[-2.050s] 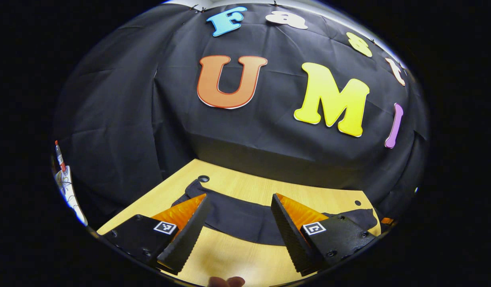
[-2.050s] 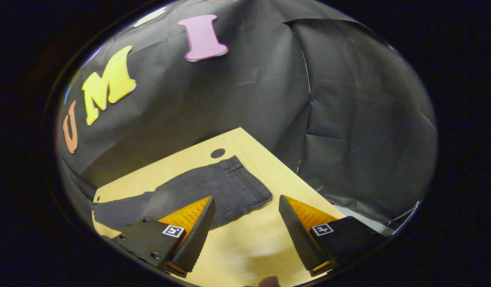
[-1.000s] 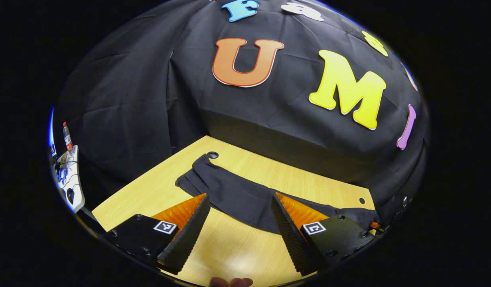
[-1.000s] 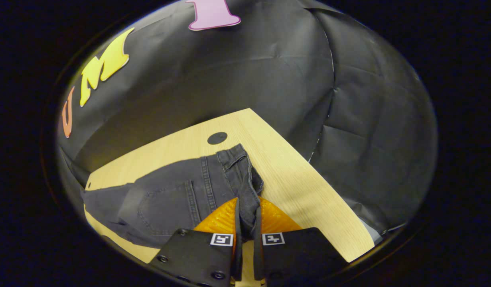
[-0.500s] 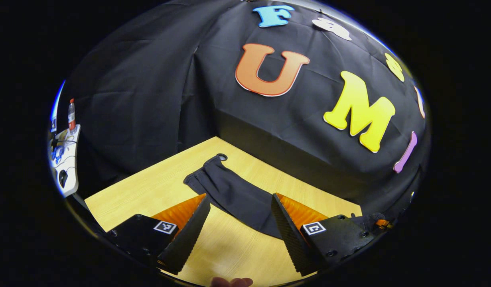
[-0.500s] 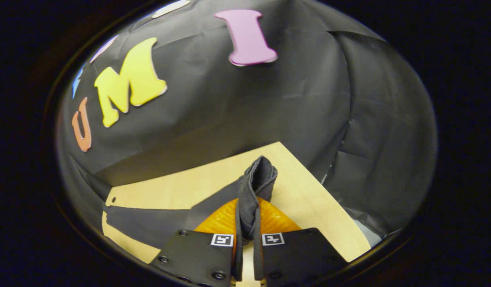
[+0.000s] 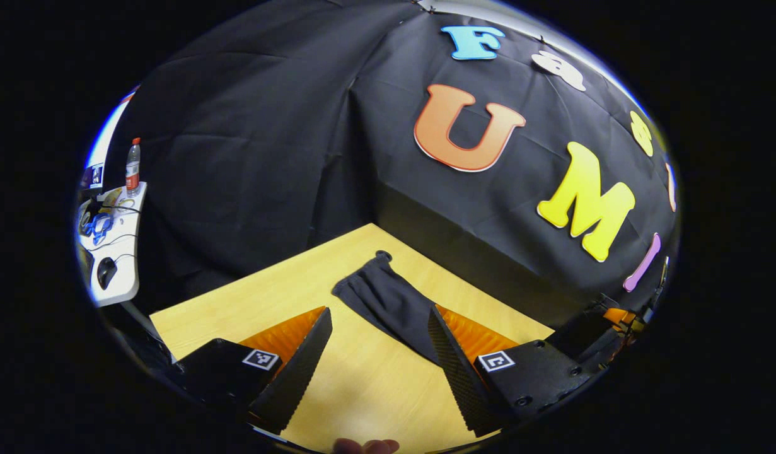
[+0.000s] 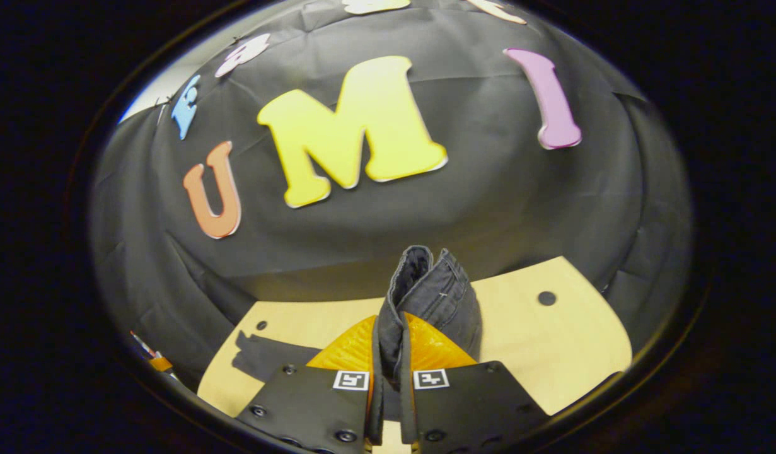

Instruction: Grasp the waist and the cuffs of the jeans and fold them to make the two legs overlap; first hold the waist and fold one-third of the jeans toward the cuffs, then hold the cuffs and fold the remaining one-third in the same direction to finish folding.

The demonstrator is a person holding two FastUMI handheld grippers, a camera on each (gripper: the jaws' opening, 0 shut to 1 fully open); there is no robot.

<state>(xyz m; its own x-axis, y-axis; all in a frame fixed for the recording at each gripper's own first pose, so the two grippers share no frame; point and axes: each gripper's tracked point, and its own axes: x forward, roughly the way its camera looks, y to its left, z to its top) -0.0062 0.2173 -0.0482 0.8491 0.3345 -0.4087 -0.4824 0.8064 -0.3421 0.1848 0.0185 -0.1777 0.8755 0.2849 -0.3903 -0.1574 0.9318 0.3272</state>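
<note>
Dark grey jeans lie on a light wooden table point(image 7: 249, 302). In the left gripper view the cuff end of the jeans point(image 7: 388, 296) stretches from a table hole toward my left gripper point(image 7: 379, 311). That gripper hovers open just short of the leg, with nothing between its fingers. In the right gripper view my right gripper point(image 8: 388, 328) is shut on the waist, and the bunched waist fabric point(image 8: 428, 284) stands up above its fingers, lifted off the table point(image 8: 551, 340). The far cuffs point(image 8: 268, 356) lie flat at the left end.
A white desk point(image 7: 113, 252) with a bottle, a mouse and cables stands beyond the table's left side. Round holes mark the table corners point(image 8: 546, 297). Black cloth walls close in behind the table. A person's fingertip point(image 7: 362, 446) shows at the bottom edge.
The right gripper went from open to shut on the waist, then lifted it and swung it left toward the cuffs. The left gripper stayed open and shifted toward the cuff end.
</note>
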